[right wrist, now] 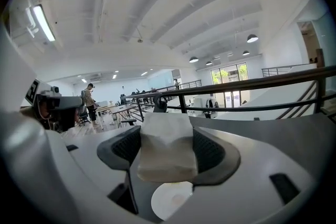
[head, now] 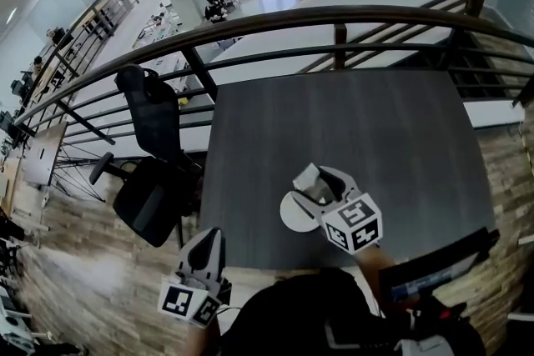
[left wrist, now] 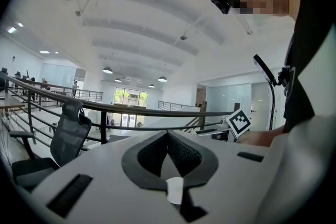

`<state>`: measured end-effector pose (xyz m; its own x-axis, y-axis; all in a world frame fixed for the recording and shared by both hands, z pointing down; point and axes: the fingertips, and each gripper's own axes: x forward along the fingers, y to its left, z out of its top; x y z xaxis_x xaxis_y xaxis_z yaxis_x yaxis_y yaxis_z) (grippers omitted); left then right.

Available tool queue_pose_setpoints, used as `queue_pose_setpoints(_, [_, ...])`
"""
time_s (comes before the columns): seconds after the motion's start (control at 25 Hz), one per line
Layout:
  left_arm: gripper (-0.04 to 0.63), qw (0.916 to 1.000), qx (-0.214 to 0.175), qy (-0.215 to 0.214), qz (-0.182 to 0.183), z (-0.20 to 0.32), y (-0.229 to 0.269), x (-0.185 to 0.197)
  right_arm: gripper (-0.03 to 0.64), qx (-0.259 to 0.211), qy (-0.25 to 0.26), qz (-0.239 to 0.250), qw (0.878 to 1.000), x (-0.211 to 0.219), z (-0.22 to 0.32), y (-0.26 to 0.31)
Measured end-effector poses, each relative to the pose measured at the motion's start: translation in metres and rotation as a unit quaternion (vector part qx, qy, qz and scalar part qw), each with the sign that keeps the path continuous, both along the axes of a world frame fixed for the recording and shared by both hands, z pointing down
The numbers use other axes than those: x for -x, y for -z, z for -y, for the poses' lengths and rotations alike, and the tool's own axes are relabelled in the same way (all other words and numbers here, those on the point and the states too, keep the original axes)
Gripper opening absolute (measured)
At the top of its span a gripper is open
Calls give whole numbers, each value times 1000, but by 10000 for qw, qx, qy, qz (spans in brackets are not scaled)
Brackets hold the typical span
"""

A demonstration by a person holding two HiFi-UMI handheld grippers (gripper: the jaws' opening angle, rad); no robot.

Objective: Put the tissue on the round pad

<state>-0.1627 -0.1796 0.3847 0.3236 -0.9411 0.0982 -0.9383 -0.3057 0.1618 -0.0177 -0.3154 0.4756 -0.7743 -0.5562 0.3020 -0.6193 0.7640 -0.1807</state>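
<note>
Head view looks steeply down on a dark grey table (head: 375,146) set against a curved railing (head: 334,17). The right gripper (head: 321,182) hangs over the table's 6 o'clock edge, its marker cube toward the person. Its jaws pinch a white tissue pack (head: 305,176) from both sides. The pack is held just above a round white pad (head: 294,214) that lies flat on the table, and it overlaps the pad's 12 o'clock part. I cannot tell whether pack and pad touch.

Right gripper view shows the pack filling the gap between the ribbed jaw pads, with the round pad below it at 6 o'clock.

The left gripper (head: 210,239) is off the table at the frame's 7 o'clock. Its own view shows the jaws pressed together with nothing between them.

A black office chair (head: 154,167) stands at 9 o'clock from the table.
</note>
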Motion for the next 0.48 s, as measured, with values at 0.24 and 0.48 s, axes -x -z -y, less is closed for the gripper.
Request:
queue_pose_setpoints(0.24, [3, 9994, 68, 337, -24, -4, -1, 4, 314, 191, 258, -216, 9993, 8, 7, -28])
queue_pose_setpoints(0.48, [3, 9982, 54, 592, -50, -9, 4, 1, 315, 381, 416, -534, 9970, 14, 12, -63])
